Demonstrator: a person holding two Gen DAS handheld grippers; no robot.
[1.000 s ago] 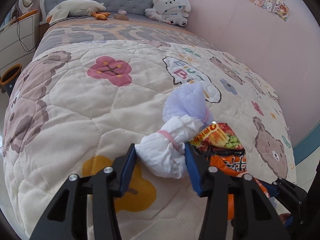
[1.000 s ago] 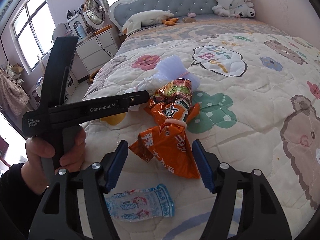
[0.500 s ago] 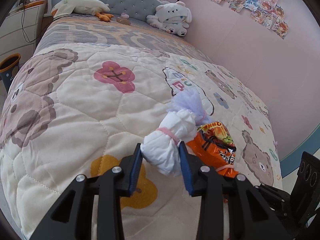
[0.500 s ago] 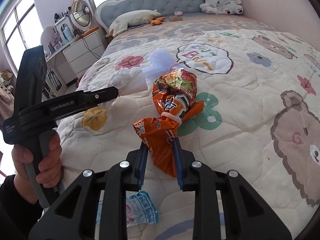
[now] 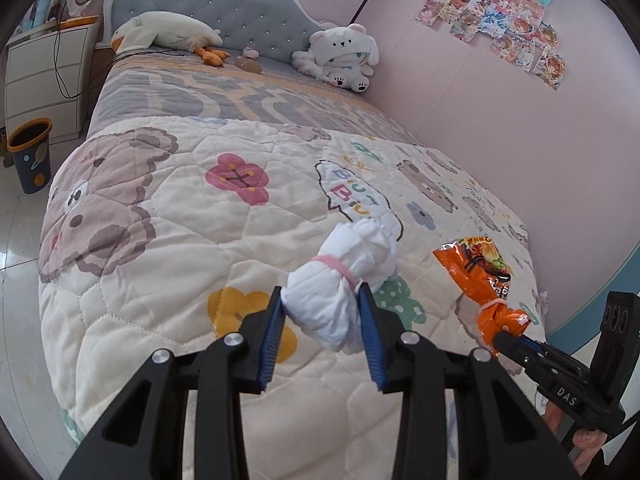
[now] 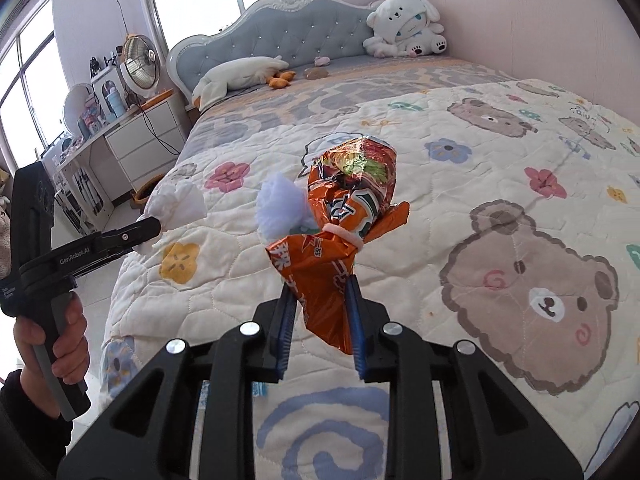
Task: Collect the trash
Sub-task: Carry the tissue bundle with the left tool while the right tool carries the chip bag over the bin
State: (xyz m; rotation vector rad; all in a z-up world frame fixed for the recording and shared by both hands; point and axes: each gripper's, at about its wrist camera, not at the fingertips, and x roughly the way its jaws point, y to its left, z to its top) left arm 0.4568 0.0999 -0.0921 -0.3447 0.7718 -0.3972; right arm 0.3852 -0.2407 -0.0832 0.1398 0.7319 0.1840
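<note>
White tissue bundled with a pink rubber band (image 5: 334, 270) sits clamped between the blue pads of the left gripper (image 5: 320, 312) in the lower middle of the left wrist view; the jaws are narrowed onto this tissue bundle (image 5: 344, 280), pressing both its sides, and it hangs clear of the quilt (image 5: 180, 240). In the right wrist view the same bundle shows at the left edge, at the tip of the left gripper (image 6: 150, 228), whose grey handle a hand (image 6: 60, 344) grips in the lower left.

At the centre of the right wrist view, the right gripper (image 6: 320, 300) is closed tight on the lower tail of an orange instant-noodle wrapper (image 6: 344, 220), which is cinched at its waist by a pale rubber band (image 6: 344, 236) and stands up from the jaws, lifted off the bed. Behind the wrapper, to its left, a pale lilac tissue wad (image 6: 280, 204) lies on the quilt. In the left wrist view the wrapper appears at the right, with the right gripper's black tip pinching its knotted end in the lower right.

A white plush toy (image 6: 404, 24) leans by the tufted grey headboard (image 6: 280, 32) at the top of both views. A dark bin with an orange rim (image 5: 30, 152) stands on the floor at the left edge of the left wrist view, well apart from the bundle.
</note>
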